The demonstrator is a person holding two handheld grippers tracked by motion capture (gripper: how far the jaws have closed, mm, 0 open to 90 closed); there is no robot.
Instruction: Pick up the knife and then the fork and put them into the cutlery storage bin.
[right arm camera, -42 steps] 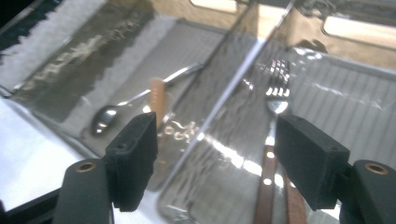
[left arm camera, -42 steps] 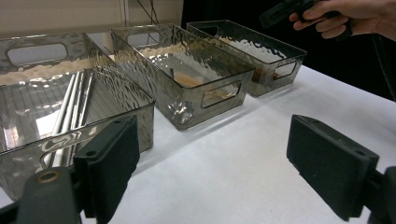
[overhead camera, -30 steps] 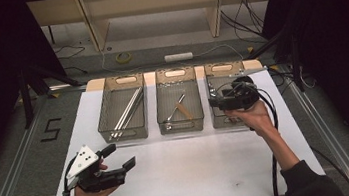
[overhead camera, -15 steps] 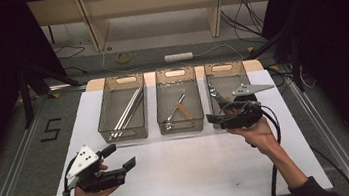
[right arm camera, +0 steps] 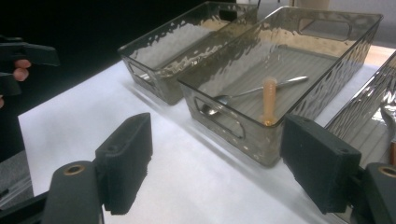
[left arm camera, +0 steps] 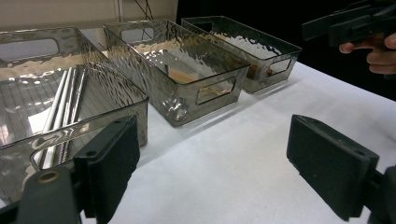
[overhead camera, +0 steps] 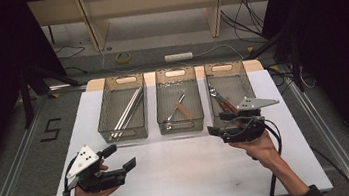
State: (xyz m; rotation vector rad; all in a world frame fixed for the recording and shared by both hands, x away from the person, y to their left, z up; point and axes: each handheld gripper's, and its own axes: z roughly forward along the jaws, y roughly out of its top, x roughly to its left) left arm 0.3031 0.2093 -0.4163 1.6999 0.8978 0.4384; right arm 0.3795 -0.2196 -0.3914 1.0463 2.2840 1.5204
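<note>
I hold my right tool (overhead camera: 216,128) just in front of the near end wall of the right smoked clear plastic bin (overhead camera: 230,87), low over the white sheet-covered table (overhead camera: 186,172), its jaws spread wide apart with nothing between them. In the right gripper view those two black pads stand far from each other, and between them I look across at the middle smoked clear plastic bin (right arm camera: 285,79). Inside that middle bin lie a silver metal spoon (right arm camera: 254,92) and a small orange plastic-handled piece (right arm camera: 268,100) that crosses over the spoon's handle. Inside the right bin, just beyond my right tool, lies a pair of metal tongs with reddish-brown grips (overhead camera: 222,101), running from the far end of that bin toward its near end.

The left smoked clear plastic bin (overhead camera: 124,106) holds a bundle of long silver metal rods (overhead camera: 128,111) laid slantwise along its length.

My left tool (overhead camera: 122,157) is well apart from the right bin, out in front of the left bin and nearer to me, held above the table. Its jaws are also parted wide and grip nothing. In the left gripper view all three bins stand in a row beyond its pads, with my right hand (left arm camera: 373,49) and its tool at the far end
</note>
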